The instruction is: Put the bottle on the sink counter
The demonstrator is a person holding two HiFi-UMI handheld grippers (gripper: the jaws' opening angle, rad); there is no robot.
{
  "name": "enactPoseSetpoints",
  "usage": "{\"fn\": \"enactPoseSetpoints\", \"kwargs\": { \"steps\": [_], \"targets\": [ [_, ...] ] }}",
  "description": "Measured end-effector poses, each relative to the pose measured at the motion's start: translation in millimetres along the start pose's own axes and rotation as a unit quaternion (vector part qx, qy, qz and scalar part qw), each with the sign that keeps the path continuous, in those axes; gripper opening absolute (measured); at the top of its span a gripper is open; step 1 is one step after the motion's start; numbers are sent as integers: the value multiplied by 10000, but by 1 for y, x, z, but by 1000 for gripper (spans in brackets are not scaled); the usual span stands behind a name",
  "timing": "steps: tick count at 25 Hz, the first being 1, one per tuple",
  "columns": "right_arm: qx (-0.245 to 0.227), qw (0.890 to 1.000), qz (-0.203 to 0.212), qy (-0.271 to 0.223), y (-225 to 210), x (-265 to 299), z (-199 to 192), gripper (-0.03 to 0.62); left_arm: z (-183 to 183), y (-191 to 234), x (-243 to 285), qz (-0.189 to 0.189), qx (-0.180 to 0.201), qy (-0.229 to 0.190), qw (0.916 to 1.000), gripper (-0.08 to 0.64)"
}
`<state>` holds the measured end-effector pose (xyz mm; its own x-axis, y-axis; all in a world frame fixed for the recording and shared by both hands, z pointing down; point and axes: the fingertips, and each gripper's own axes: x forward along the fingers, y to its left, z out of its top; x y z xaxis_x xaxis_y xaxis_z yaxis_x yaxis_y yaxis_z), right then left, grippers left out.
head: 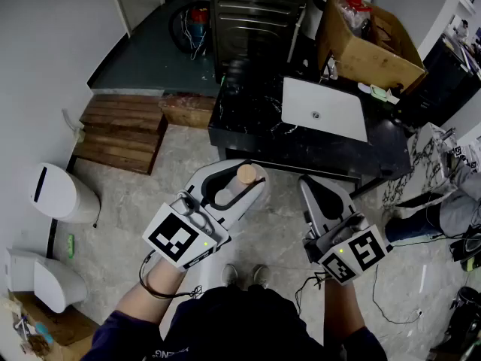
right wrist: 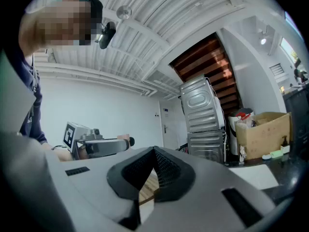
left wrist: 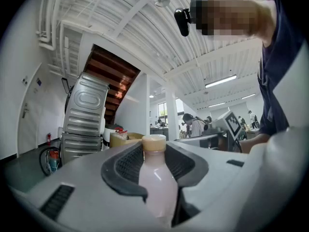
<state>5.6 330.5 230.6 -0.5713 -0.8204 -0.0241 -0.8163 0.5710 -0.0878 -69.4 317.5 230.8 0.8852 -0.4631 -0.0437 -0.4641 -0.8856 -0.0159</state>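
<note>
A bottle [head: 234,186] of pale pink liquid with a tan cap sits upright between the jaws of my left gripper [head: 239,183], which is shut on it. In the left gripper view the bottle [left wrist: 157,178] fills the gap of the left gripper [left wrist: 154,153], its cap just above the pads. My right gripper [head: 312,183] hangs beside it, shut and empty; in the right gripper view the right gripper [right wrist: 153,151] has its tips meeting. The black sink counter [head: 248,119] with a white sink [head: 325,108] lies ahead, apart from both grippers.
A steel washer stack [head: 255,21] stands behind the counter. A cardboard box [head: 368,40] sits at the counter's far right. Wooden steps [head: 124,130] lie to the left, a white bin [head: 60,194] near the wall, cables [head: 421,156] on the floor at right.
</note>
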Motion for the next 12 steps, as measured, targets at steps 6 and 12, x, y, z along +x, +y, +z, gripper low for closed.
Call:
{"fn": "enactPoseSetpoints", "kwargs": {
  "steps": [6, 12],
  "targets": [
    [37, 9999, 99, 52, -3, -19, -1, 23, 1, -20, 8, 69, -7, 10, 10000, 140],
    [102, 9998, 158, 106, -9, -30, -8, 25, -8, -31, 13, 121, -61, 111, 9998, 140]
  ]
}}
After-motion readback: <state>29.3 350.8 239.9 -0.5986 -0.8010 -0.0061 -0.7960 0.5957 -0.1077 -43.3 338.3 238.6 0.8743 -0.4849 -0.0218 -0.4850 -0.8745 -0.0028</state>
